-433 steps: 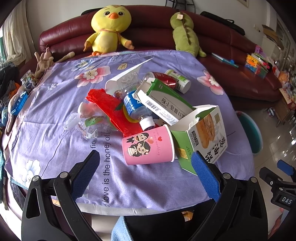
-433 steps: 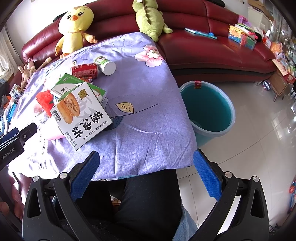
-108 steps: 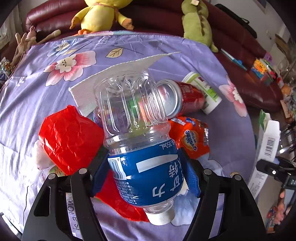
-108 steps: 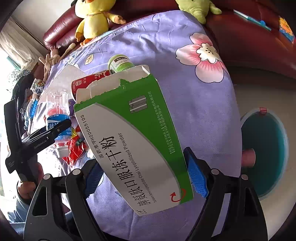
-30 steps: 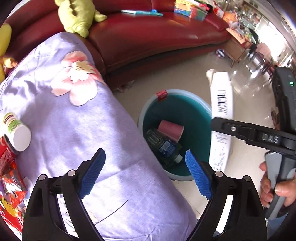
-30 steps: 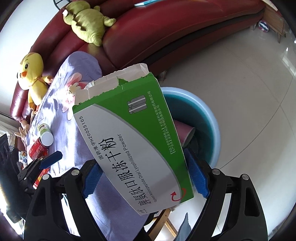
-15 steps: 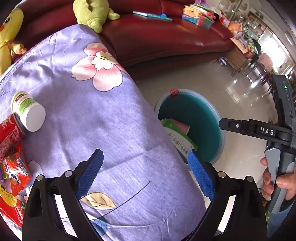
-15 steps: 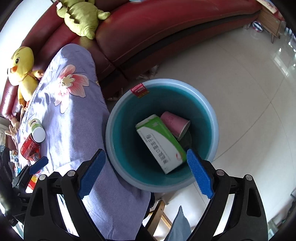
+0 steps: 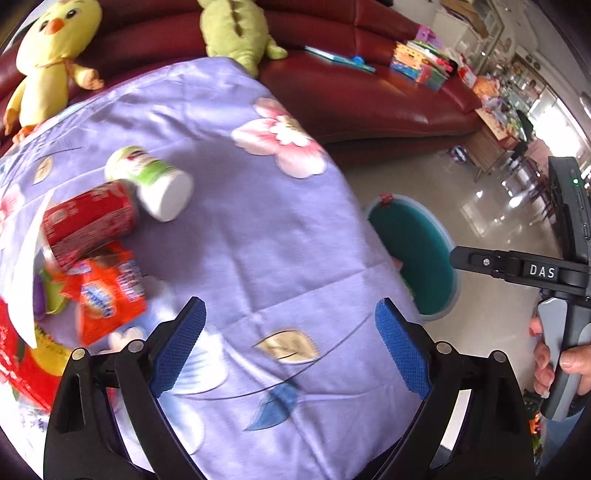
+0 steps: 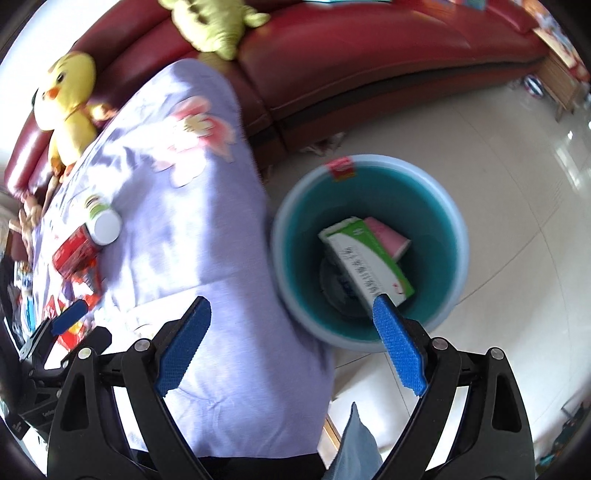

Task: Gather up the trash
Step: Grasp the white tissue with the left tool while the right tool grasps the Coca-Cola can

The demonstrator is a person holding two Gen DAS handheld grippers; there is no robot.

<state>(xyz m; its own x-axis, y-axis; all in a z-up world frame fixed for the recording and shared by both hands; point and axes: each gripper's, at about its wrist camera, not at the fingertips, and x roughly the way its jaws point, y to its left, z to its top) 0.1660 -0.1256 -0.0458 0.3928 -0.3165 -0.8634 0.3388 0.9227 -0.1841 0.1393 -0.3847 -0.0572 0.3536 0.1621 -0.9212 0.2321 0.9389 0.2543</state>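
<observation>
My left gripper [image 9: 290, 341] is open and empty above the purple flowered cloth [image 9: 258, 236]. To its left on the cloth lie a green-and-white jar [image 9: 151, 181], a red can [image 9: 88, 221] and an orange snack bag [image 9: 107, 291]. My right gripper [image 10: 291, 345] is open and empty over the table's edge, beside the teal bucket [image 10: 454, 221] on the floor. In the bucket lie the green-and-white box [image 10: 365, 258] and a pink cup [image 10: 389, 238]. The bucket [image 9: 417, 254] and the right gripper's body [image 9: 532, 271] also show in the left wrist view.
A dark red sofa [image 9: 351, 74] curves behind the table, with a yellow chick toy [image 9: 48, 48] and a green plush [image 9: 232, 33] on it. Books and toys [image 9: 417, 61] sit further along the sofa. A person's hand [image 9: 565, 365] holds the right gripper. Shiny tiled floor [image 10: 517, 184] surrounds the bucket.
The green-and-white box left my right gripper and dropped into the bucket. Both grippers have swung from the bucket toward the table, bringing the can, jar and snack bag into the left view.
</observation>
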